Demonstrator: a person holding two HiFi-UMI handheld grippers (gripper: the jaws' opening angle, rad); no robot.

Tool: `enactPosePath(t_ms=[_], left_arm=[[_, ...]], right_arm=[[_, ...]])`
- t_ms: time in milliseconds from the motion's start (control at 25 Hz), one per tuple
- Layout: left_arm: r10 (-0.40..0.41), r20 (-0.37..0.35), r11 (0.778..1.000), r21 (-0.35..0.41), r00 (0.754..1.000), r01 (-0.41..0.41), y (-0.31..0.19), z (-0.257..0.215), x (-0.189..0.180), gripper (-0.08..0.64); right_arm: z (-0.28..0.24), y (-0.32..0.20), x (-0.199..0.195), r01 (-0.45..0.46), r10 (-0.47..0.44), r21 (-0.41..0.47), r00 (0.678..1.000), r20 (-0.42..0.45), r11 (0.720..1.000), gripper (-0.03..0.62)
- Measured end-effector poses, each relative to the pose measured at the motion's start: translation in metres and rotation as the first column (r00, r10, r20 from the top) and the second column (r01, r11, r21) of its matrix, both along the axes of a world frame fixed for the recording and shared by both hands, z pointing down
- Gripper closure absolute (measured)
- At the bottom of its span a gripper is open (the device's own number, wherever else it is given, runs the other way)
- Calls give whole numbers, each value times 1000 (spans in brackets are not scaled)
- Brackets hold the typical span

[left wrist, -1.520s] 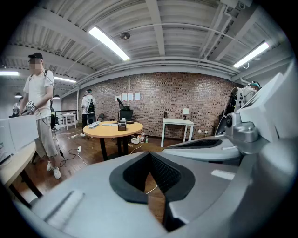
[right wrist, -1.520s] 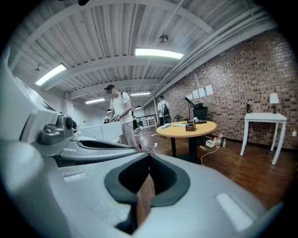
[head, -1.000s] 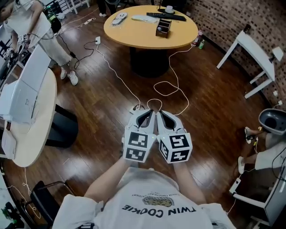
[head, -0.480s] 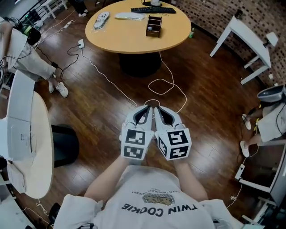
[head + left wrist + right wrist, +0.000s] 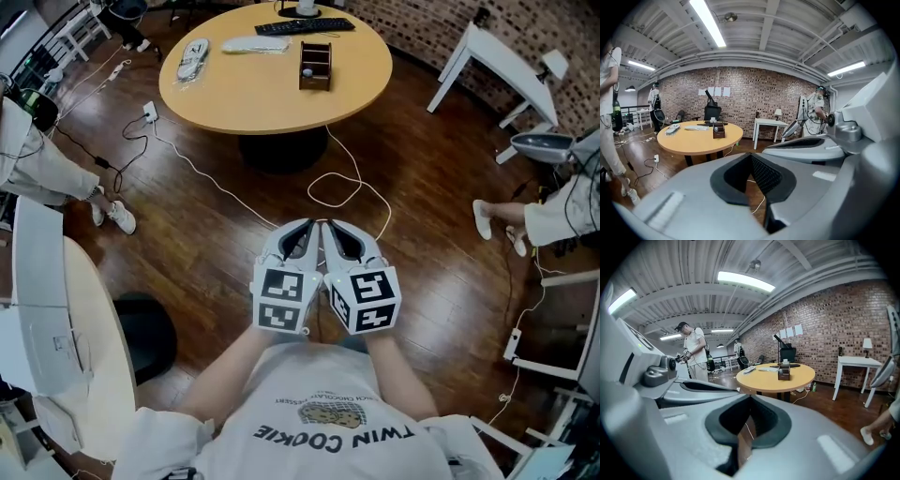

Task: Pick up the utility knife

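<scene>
Both clenched empty, your left tool (image 5: 302,234) and right tool (image 5: 336,234) are well short of the round counter (image 5: 272,94) — the knife, too small to spot, is likely there — so open one before reaching.
</scene>
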State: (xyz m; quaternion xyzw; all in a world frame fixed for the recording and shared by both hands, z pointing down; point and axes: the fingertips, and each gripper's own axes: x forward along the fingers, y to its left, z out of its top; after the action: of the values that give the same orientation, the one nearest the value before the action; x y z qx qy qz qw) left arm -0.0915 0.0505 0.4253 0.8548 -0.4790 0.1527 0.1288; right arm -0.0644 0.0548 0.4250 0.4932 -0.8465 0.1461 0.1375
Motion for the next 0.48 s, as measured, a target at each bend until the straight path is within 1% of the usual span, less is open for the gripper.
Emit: enactPosePath(t_ms=[120,280,480], left_arm=[[16,-1,1000,0,1000,-16,-14,1,-5,553],[17,-6,1000,-4,1000,-17,-37,4,-6,553],[4,-4,1000,-18,1000,-4,-67,12,2,554]], right_arm=[[0,-13,-5,-16,16,6,1000,-6,1000,592],[2,-35,-4,-36,36,11,999,-7,999,592],[9,-67,5,-30,30,10,1000,-3,1000,592]])
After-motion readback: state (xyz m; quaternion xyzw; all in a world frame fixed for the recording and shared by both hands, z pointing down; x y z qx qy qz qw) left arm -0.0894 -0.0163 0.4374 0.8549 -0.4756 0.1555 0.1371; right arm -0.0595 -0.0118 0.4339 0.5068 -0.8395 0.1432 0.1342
